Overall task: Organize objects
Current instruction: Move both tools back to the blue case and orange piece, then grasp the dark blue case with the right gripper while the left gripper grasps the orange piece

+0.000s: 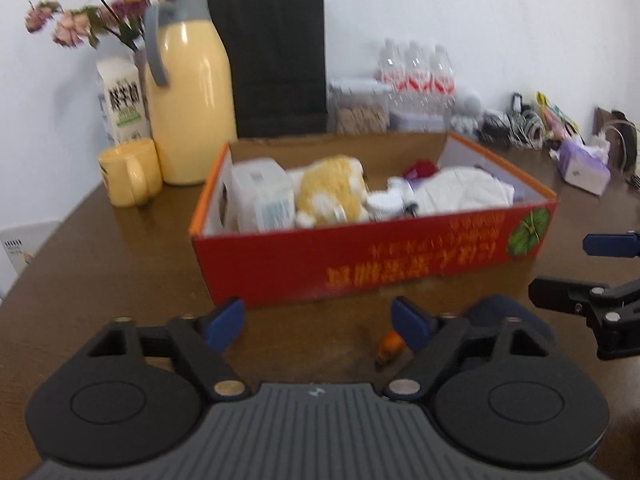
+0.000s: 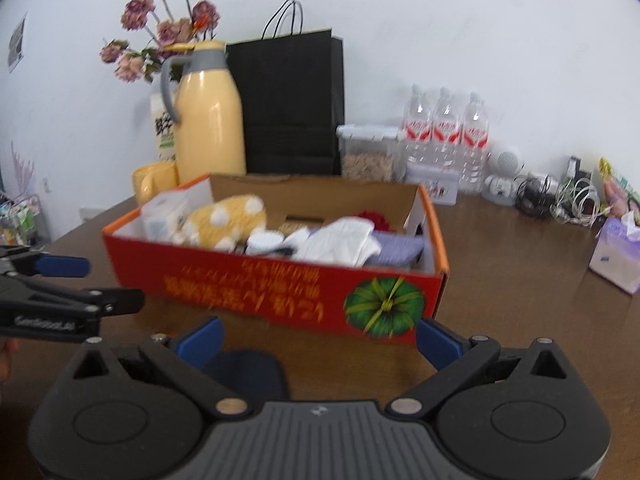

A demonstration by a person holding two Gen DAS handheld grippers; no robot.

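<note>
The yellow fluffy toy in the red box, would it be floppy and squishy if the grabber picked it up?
Probably yes. The yellow fluffy toy looks fuzzy and slumped against the white packet, so it likely squashes and droops. It seems light for its size. Fuzzy fabric probably won't slip from the pads, and it shouldn't break.

Left gripper (image 1: 318,326): matte black plastic two-finger tool with blue fingertip pads (image 1: 224,326).
Base plate: grey ribbed panel, small white mark at its top centre.
Housings: two round black discs, each with a raised oval ring.
Linkage: black arms with triangular cut-outs, silver pivot screws.
Right gripper (image 2: 320,340): same black build, grey ribbed plate, blue pads (image 2: 202,340).
Marking: blurred white lettering along the left gripper's side, seen from the right wrist.
</note>
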